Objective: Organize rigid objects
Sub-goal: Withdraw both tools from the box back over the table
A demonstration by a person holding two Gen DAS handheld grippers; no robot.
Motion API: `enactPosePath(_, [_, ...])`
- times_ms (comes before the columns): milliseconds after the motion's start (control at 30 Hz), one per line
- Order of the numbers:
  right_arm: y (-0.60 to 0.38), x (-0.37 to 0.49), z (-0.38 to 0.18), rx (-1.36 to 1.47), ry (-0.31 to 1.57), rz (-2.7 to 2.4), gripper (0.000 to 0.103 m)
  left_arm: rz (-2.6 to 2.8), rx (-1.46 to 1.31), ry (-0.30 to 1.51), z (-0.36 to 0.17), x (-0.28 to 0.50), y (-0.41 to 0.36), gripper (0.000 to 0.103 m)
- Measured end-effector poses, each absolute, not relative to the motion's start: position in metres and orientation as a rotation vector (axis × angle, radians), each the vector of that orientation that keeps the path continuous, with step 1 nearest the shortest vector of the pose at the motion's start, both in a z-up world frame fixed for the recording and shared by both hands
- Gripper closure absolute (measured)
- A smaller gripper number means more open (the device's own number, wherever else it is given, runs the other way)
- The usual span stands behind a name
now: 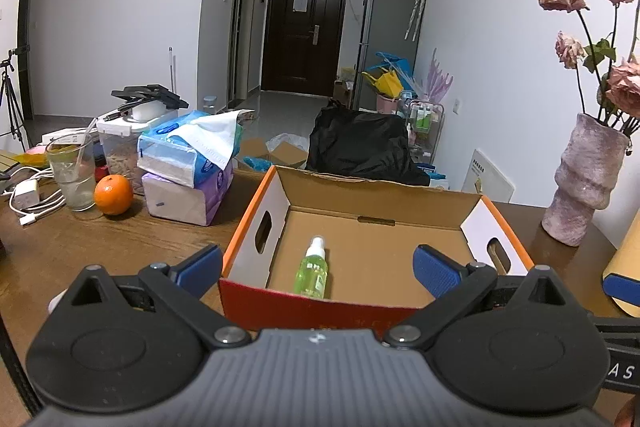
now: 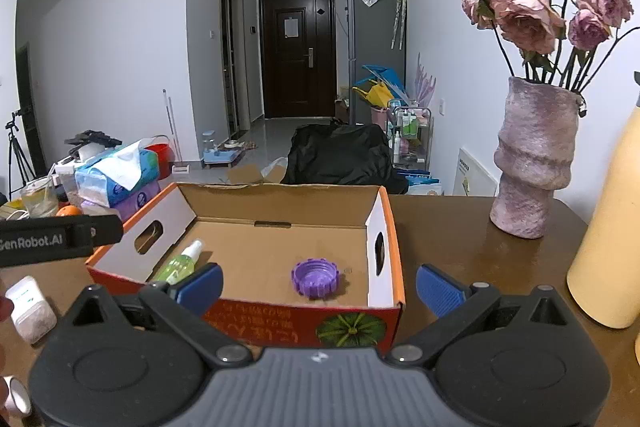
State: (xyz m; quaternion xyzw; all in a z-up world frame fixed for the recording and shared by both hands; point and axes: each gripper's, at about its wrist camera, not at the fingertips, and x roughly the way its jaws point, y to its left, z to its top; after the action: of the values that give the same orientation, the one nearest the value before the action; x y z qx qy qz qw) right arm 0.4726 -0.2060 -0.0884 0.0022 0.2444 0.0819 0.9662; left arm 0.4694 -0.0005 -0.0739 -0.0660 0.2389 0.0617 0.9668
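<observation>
An orange (image 1: 113, 195) sits far left on the brown counter (image 1: 80, 247). In the open cardboard box (image 2: 256, 205), a green spray bottle (image 2: 179, 263) lies left and a purple ribbed cap (image 2: 315, 277) right. A pink vase (image 2: 534, 159) stands rightmost. Both left gripper (image 1: 318, 267) and right gripper (image 2: 319, 285) have fingers spread wide, empty.

The left gripper (image 1: 318, 267), a black two-finger tool with blue ribbed pads (image 1: 202, 269) and a grey ridged body, is held level and pointing forward, its jaws spread wide with nothing between them. The right gripper (image 2: 319, 285), of the same black, blue and grey build, sits likewise level, fingers parted wide and empty. In the right wrist view, at nine o'clock, a black bar lettered in white reaches in from the edge, probably part of the left tool. The person's hands are hardly visible in either view.
</observation>
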Motion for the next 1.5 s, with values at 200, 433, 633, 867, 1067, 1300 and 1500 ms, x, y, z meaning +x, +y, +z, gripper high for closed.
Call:
enactPosePath(200, [-0.207, 0.451, -0.086, 0.011, 0.495, 0.169, 0.000, 0.122, -0.133, 0.486, -0.072, 0.451, -0.002, 0.000])
enactPosePath(433, [-0.208, 0.422, -0.087, 0.015, 0.494, 0.181, 0.000, 0.114, -0.127, 0.484, -0.069, 0.425, -0.003, 0.000])
enactPosePath(633, [-0.208, 0.397, -0.093, 0.022, 0.511, 0.190, 0.000, 0.112, -0.121, 0.499, -0.076, 0.401, -0.004, 0.000])
enactPosePath(867, [-0.207, 0.368, -0.100, 0.018, 0.525, 0.193, 0.000, 0.113, -0.119, 0.513, -0.082, 0.373, 0.000, 0.000])
enactPosePath(1067, [-0.204, 0.348, -0.105, 0.011, 0.537, 0.196, 0.000, 0.115, -0.119, 0.526, -0.087, 0.353, 0.006, 0.000])
enactPosePath(1300, [-0.199, 0.329, -0.112, -0.004, 0.557, 0.203, 0.000, 0.124, -0.122, 0.540, -0.093, 0.332, 0.016, 0.000])
enactPosePath(1500, [-0.191, 0.316, -0.121, -0.027, 0.583, 0.214, 0.000, 0.134, -0.126, 0.556, -0.099, 0.319, 0.025, 0.000])
